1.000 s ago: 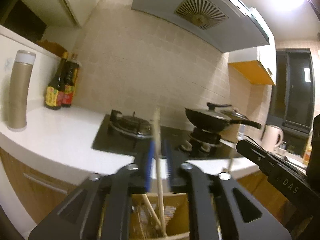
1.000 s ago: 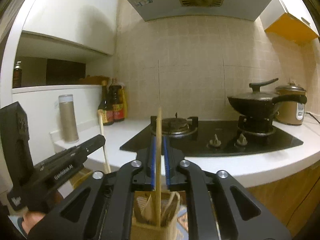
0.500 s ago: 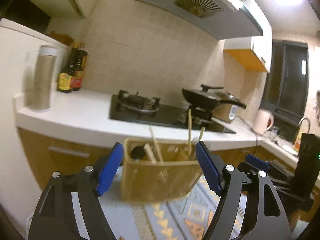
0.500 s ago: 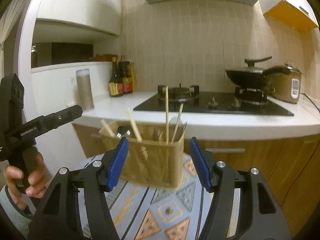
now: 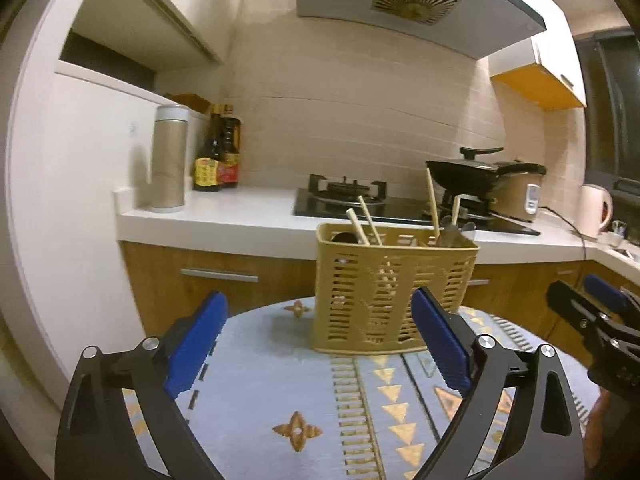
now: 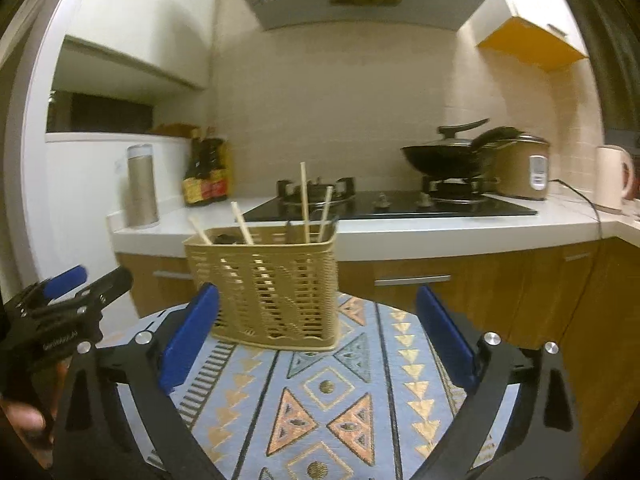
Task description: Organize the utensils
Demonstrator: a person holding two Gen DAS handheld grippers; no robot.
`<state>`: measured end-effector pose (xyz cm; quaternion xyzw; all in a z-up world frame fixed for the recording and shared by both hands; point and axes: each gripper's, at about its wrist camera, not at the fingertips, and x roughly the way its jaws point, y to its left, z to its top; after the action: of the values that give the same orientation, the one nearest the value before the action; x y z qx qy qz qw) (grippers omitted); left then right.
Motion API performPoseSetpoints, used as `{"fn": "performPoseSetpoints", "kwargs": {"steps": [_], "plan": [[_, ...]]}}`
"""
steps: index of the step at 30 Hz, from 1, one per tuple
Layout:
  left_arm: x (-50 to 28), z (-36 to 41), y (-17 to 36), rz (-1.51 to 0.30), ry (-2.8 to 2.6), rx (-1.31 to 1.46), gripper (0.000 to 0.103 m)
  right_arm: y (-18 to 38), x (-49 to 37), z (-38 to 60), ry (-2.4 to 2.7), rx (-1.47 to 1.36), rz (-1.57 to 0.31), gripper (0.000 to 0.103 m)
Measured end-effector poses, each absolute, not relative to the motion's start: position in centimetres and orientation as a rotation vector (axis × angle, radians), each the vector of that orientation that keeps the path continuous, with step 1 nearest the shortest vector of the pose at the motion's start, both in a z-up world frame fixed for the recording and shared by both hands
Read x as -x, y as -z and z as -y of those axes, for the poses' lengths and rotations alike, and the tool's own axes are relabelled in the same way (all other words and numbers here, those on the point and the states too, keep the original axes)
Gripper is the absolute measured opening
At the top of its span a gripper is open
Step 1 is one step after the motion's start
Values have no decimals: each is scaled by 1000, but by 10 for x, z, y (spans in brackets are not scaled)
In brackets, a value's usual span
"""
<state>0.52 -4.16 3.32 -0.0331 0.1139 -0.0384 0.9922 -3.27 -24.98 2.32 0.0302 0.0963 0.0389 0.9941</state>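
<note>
Left hand-held gripper [image 5: 320, 344] opening, ribbed blue pads, slotted tan basket [image 5: 394, 292]

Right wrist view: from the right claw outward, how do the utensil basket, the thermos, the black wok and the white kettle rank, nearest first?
1. Utensil basket: on the patterned cloth just ahead of the right claw, slightly left.
2. Thermos: on the counter's left end.
3. Black wok: on the stove's right burner, farther back. Thermos and wok are close to call.
4. White kettle: far right along the counter.
</note>
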Motion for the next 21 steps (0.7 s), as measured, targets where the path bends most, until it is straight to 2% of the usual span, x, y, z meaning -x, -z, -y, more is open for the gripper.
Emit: {"fn": "performPoseSetpoints", "kwargs": {"steps": [7,21], "plan": [[-5,47,-22,-220,33,33,92,-4,24,244,-25,13,-232,95],[-9,59,-3,-279,38,-37,93,11,10,251,-4,-32,-328,95]]}}
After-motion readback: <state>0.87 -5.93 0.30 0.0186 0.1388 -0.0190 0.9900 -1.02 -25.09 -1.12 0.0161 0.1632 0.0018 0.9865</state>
